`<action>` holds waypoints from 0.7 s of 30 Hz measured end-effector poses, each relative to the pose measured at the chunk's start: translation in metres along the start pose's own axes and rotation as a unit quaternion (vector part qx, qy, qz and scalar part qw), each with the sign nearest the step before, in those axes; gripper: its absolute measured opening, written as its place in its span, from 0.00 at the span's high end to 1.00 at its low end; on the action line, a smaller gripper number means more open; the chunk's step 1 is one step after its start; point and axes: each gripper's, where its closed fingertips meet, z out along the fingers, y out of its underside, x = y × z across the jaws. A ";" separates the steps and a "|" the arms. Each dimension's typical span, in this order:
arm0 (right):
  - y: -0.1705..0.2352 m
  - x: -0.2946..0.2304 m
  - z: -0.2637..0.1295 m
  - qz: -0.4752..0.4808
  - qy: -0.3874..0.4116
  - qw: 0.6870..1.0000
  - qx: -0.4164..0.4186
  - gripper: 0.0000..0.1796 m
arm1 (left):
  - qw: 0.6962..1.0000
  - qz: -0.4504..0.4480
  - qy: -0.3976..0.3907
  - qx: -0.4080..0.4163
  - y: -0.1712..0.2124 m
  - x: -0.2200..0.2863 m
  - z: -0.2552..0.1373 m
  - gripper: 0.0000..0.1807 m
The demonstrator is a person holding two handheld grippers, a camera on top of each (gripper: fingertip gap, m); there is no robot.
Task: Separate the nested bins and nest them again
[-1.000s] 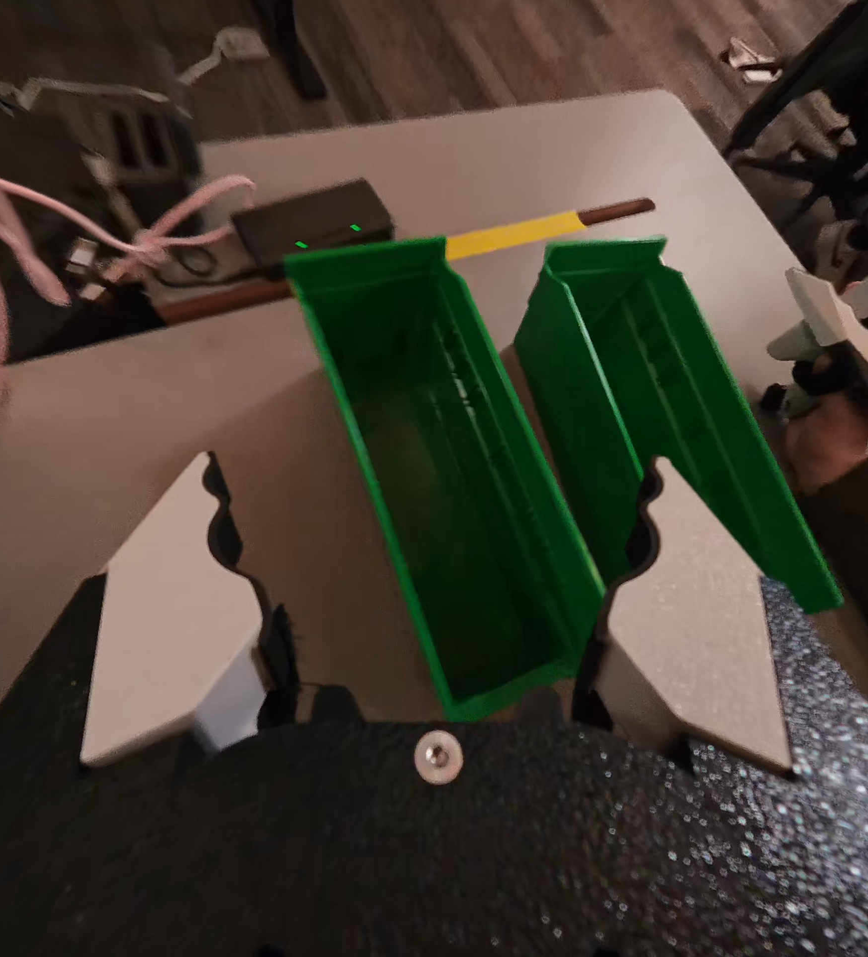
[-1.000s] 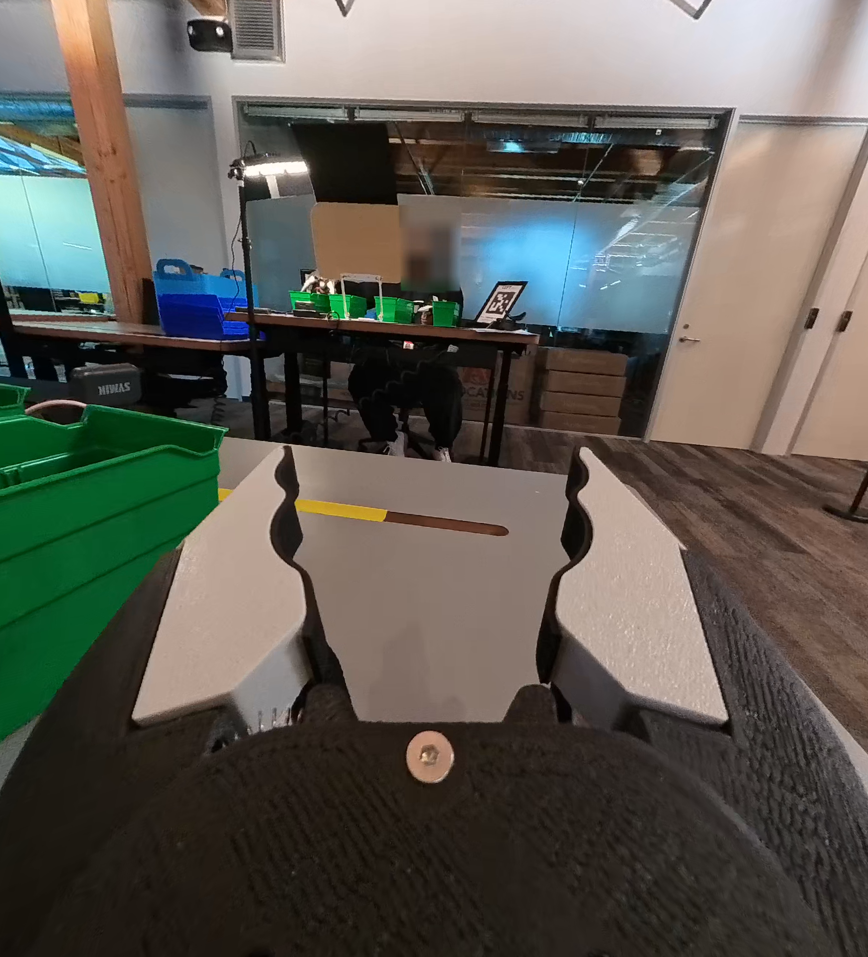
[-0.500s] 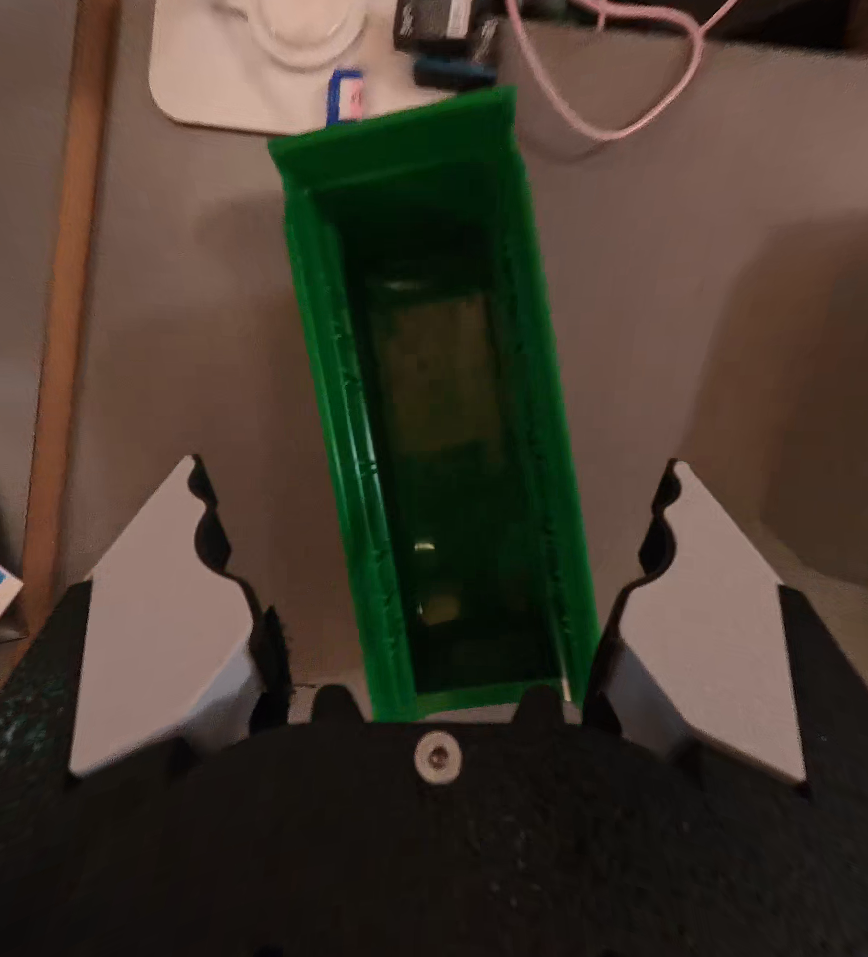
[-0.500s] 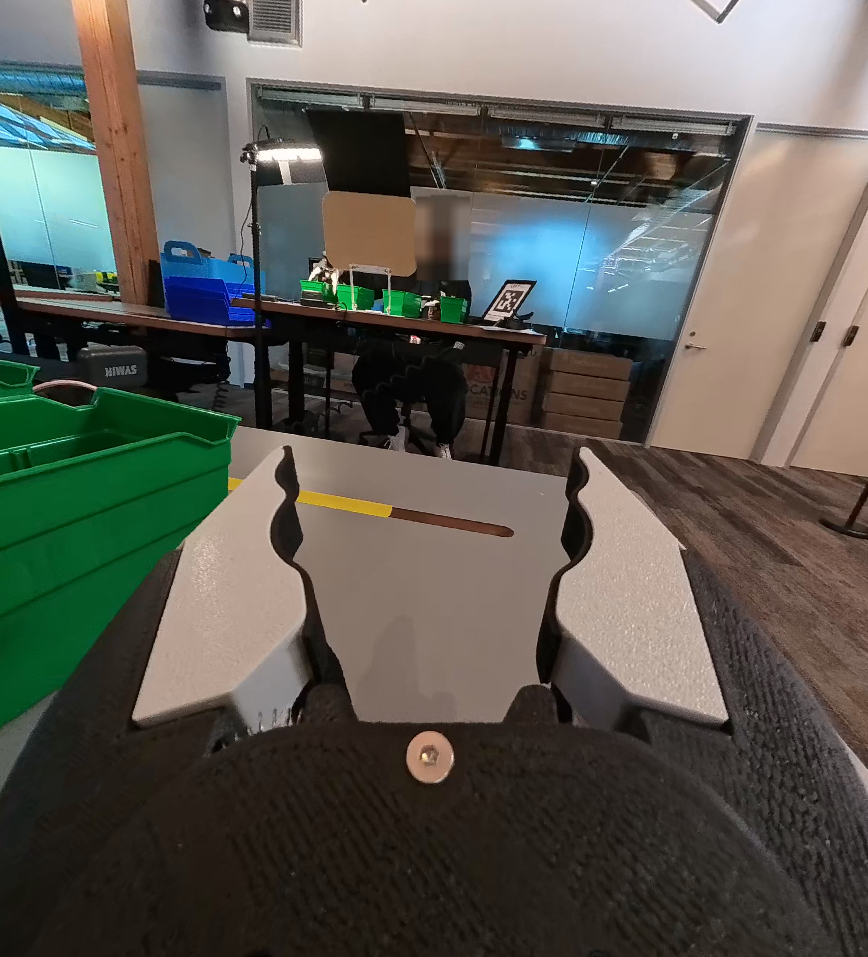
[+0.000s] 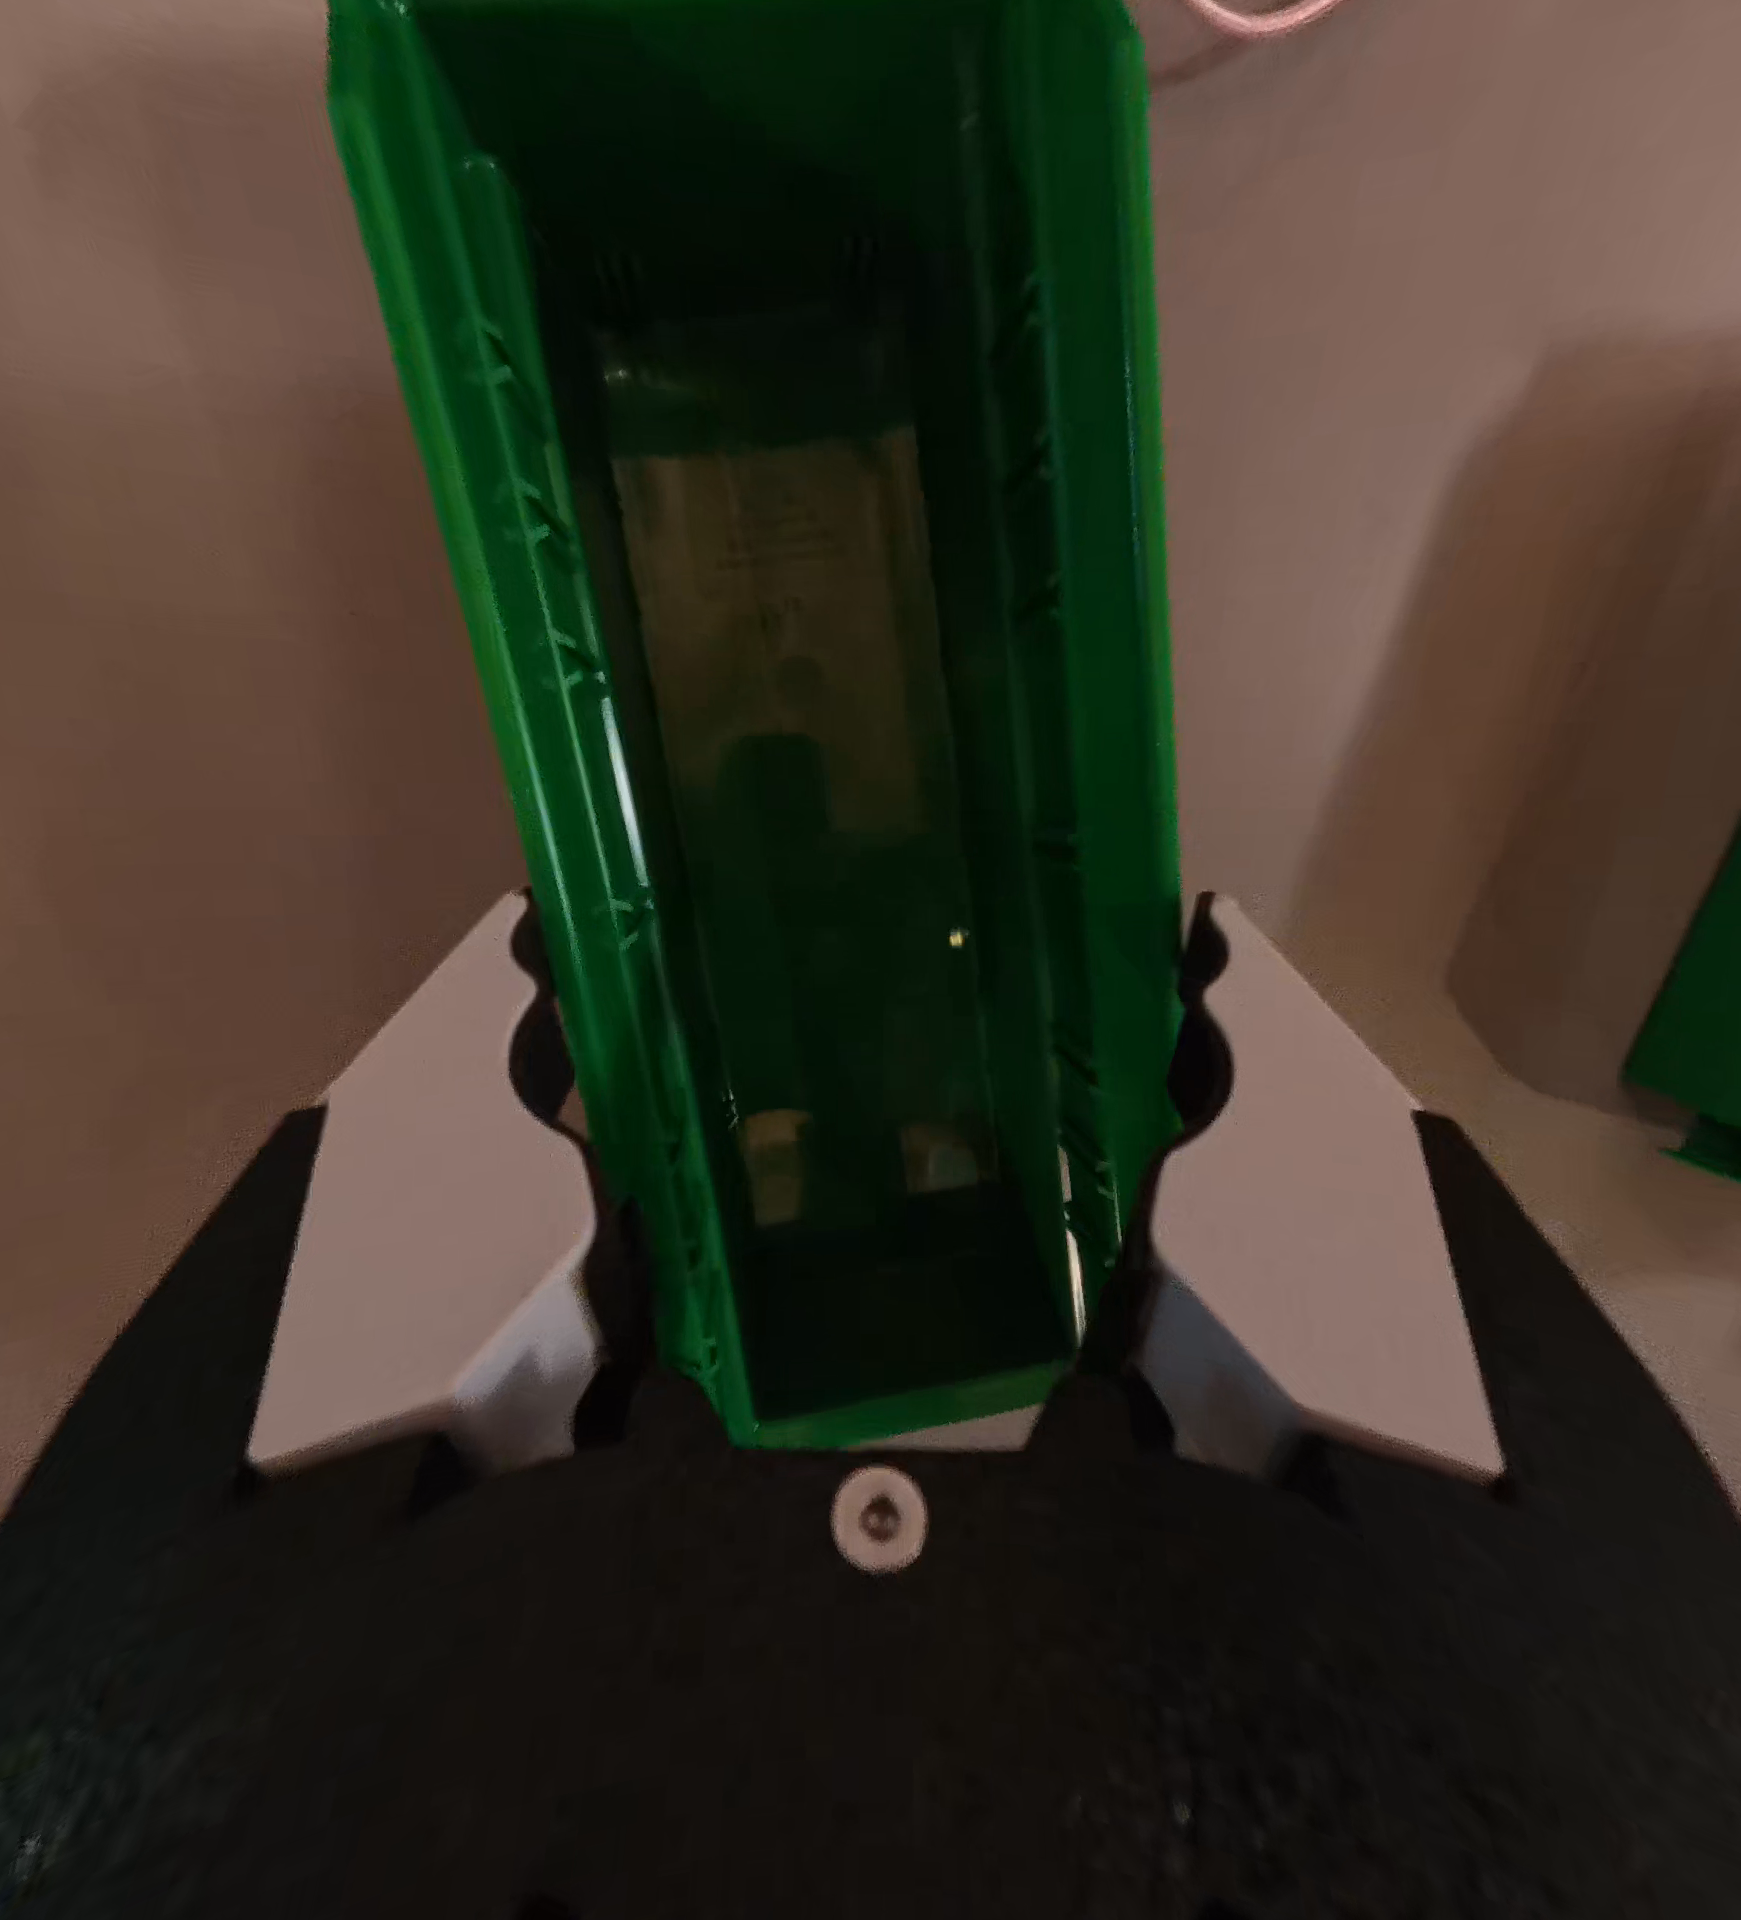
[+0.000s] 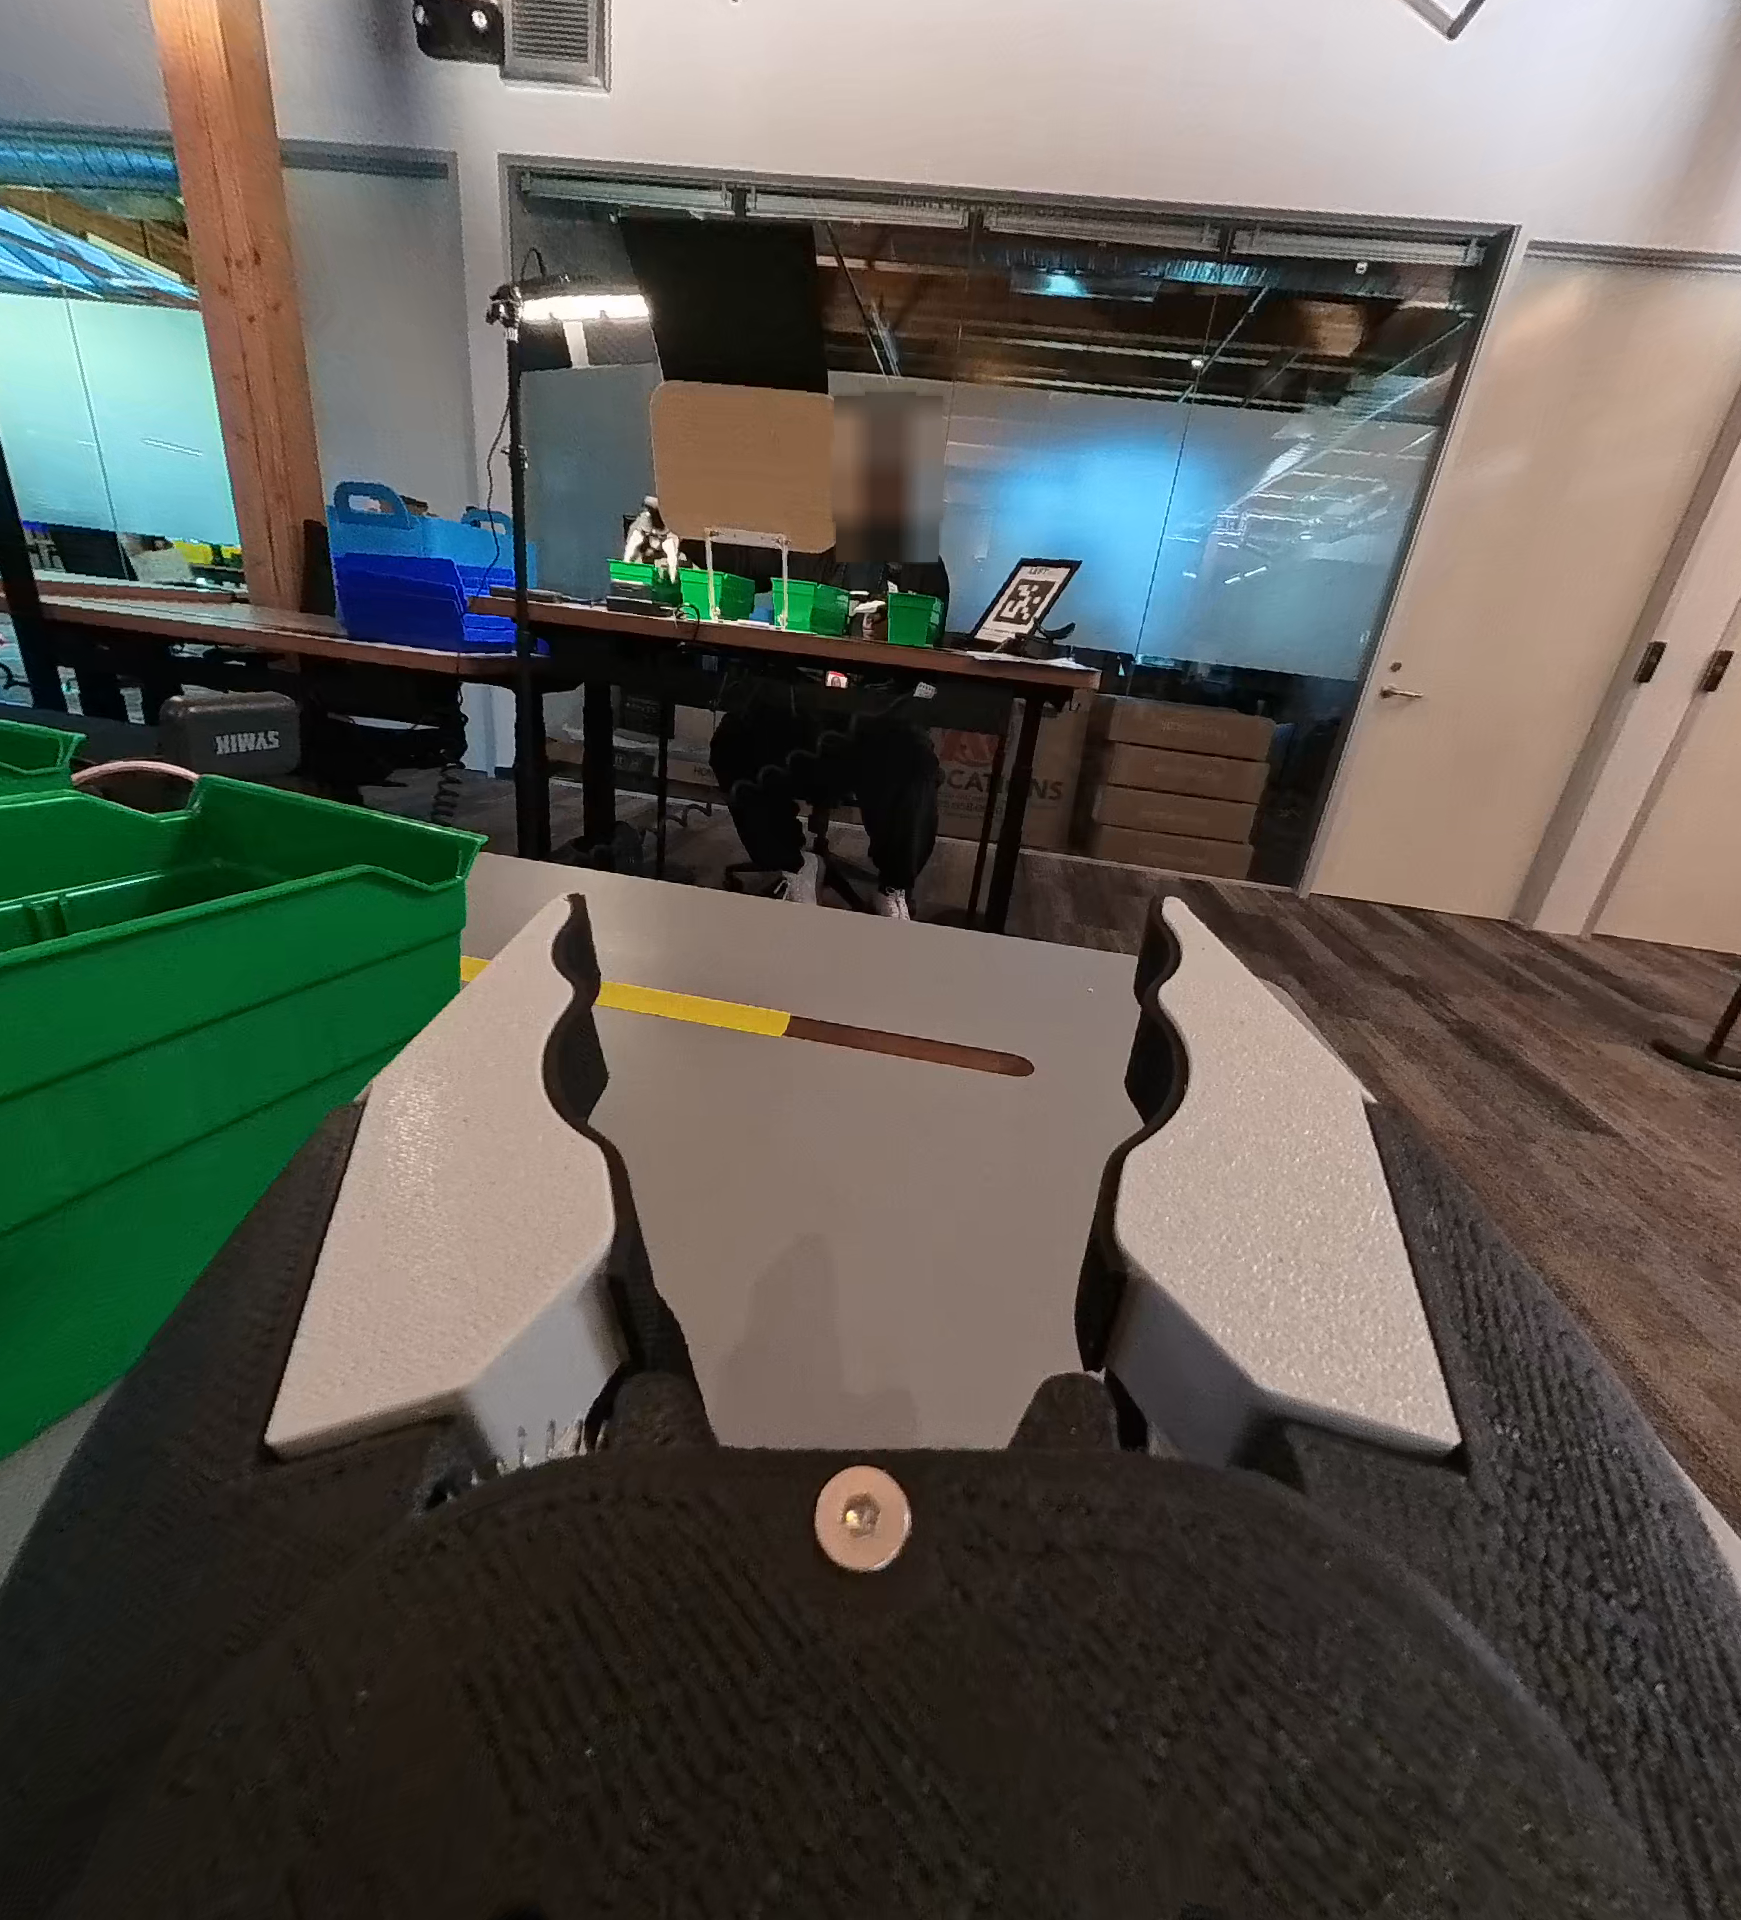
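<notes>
Left gripper fingers clamp the green bin's side walls between them. Right gripper spread, empty; second green bin lies beside its left finger.

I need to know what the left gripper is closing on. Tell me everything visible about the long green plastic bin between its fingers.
The long green plastic bin is a narrow, open-topped trough of glossy moulded plastic with ribbed inner walls and a dark, reflective floor. It looks empty. It lies lengthwise away from the camera on the grey tabletop. The left gripper straddles its near end, one finger against each long side wall.
</notes>
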 end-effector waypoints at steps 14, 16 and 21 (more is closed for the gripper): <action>0.000 -0.001 0.000 0.000 -0.001 1.000 -0.001 0.42 | 1.000 0.001 -0.031 -0.005 0.010 -0.032 -0.025 0.44; 0.000 -0.001 0.000 0.000 -0.001 1.000 -0.001 0.42 | 1.000 -0.009 -0.018 -0.004 0.009 -0.033 -0.030 0.43; 0.000 0.000 0.000 0.001 -0.001 1.000 -0.001 0.42 | 1.000 -0.009 -0.006 -0.004 0.010 -0.030 -0.038 0.43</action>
